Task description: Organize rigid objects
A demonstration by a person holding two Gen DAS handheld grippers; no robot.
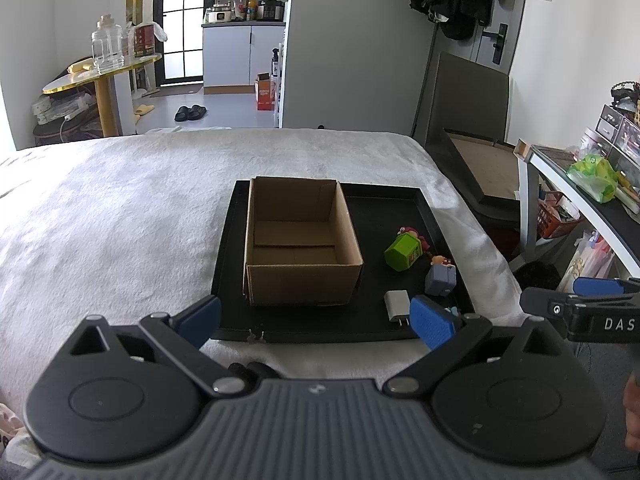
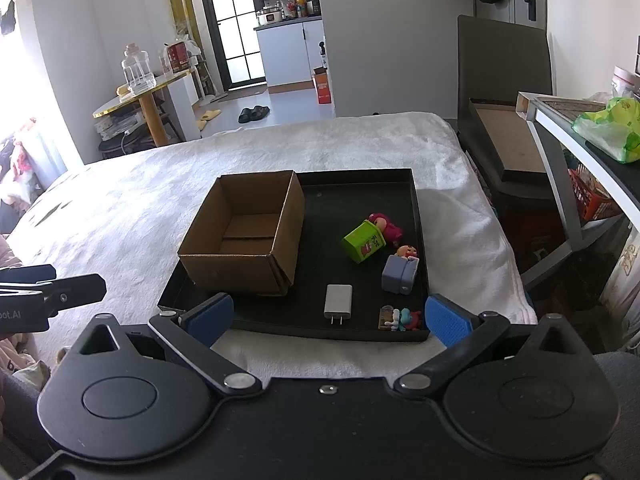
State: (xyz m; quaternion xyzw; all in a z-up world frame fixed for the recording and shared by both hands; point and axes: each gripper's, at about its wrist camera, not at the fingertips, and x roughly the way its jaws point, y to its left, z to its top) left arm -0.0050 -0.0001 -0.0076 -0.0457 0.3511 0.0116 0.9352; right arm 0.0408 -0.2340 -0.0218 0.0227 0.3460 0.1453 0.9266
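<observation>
Right now both the left gripper (image 1: 318,318) and the right gripper (image 2: 330,318) hover spread wide and hold nothing, near the black tray (image 2: 360,192) on the white blanket (image 2: 120,208). On the tray's left sits an open cardboard box (image 2: 244,236); to its right lie a green toy box (image 2: 363,241), a purple toy (image 2: 399,273), a white charger (image 2: 338,299) and a small figure (image 2: 401,319).
</observation>
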